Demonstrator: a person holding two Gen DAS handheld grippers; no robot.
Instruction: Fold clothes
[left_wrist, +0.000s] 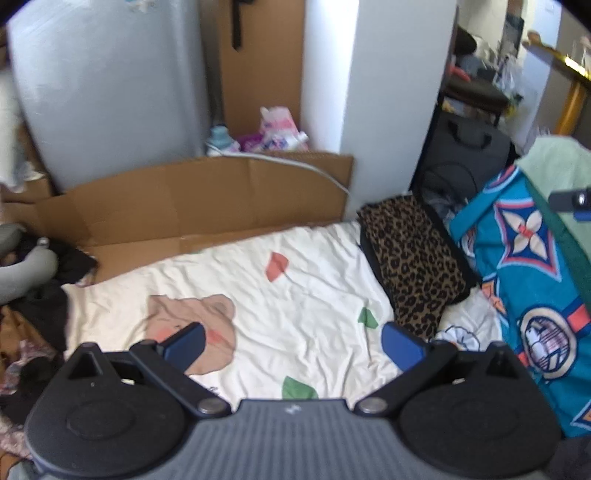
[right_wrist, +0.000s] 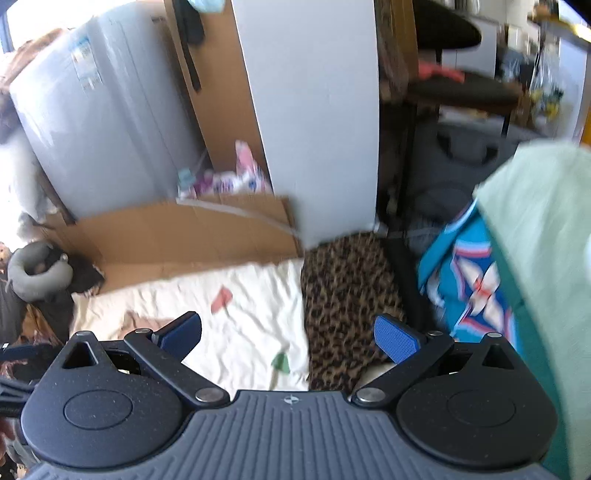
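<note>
A folded leopard-print garment (left_wrist: 413, 258) lies at the right of a cream printed sheet (left_wrist: 288, 295); the right wrist view shows this leopard-print garment (right_wrist: 343, 302) lying on the sheet (right_wrist: 236, 317). My left gripper (left_wrist: 291, 345) hovers open over the sheet, nothing between its blue pads. My right gripper (right_wrist: 288, 334) is open too, above the sheet's edge and the garment's left side, holding nothing. A dark pile of clothes (left_wrist: 40, 295) lies at the left. A small part of the other gripper (left_wrist: 572, 203) shows at the right edge.
A teal patterned cloth (left_wrist: 524, 288) with a pale green fabric (left_wrist: 561, 173) on top rises at the right. Flattened cardboard (left_wrist: 207, 206) lines the far side. Behind stand a grey appliance (left_wrist: 107, 92), a white pillar (left_wrist: 376, 92) and a dark bag (left_wrist: 465, 155). A grey neck pillow (right_wrist: 37, 273) sits left.
</note>
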